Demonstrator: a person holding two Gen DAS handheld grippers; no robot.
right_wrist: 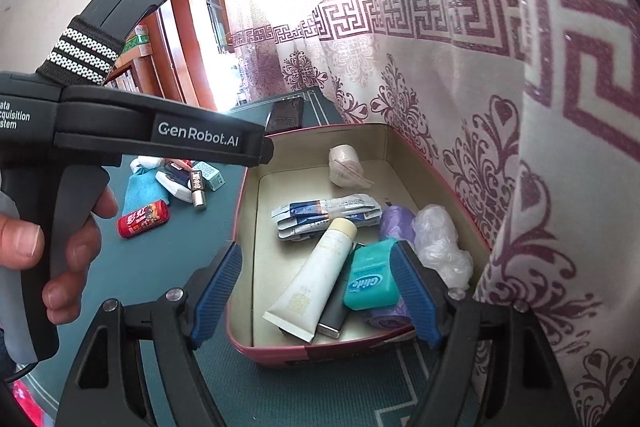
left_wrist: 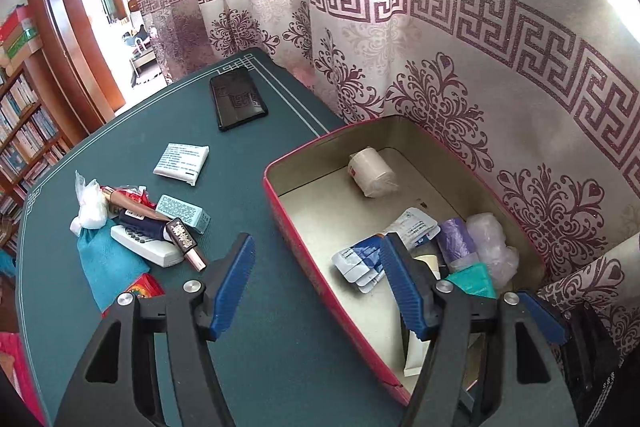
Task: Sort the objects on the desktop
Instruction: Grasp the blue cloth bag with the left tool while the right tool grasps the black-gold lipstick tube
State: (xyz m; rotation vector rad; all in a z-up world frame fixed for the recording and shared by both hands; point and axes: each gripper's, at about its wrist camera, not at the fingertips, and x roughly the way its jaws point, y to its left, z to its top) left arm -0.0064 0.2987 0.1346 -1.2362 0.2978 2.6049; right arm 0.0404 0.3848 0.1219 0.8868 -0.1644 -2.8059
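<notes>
A red tin box (left_wrist: 304,247) (right_wrist: 400,347) stands on the green table by the curtain. It holds a white roll (left_wrist: 370,169), sachets (right_wrist: 324,215), a cream tube (right_wrist: 316,283), a teal floss case (right_wrist: 370,277), a purple roll (left_wrist: 456,239) and a clear bag (right_wrist: 440,243). My left gripper (left_wrist: 316,267) is open and empty over the box's left wall. My right gripper (right_wrist: 316,267) is open and empty above the box's near end. A pile (left_wrist: 140,223) of small items lies left of the box.
A black phone (left_wrist: 238,99) lies at the table's far end. A white tissue pack (left_wrist: 182,163) lies nearer. A red can (right_wrist: 143,219) lies by a teal cloth (left_wrist: 106,263). A patterned curtain (left_wrist: 480,67) hangs close behind the box. Bookshelves (left_wrist: 24,131) stand left.
</notes>
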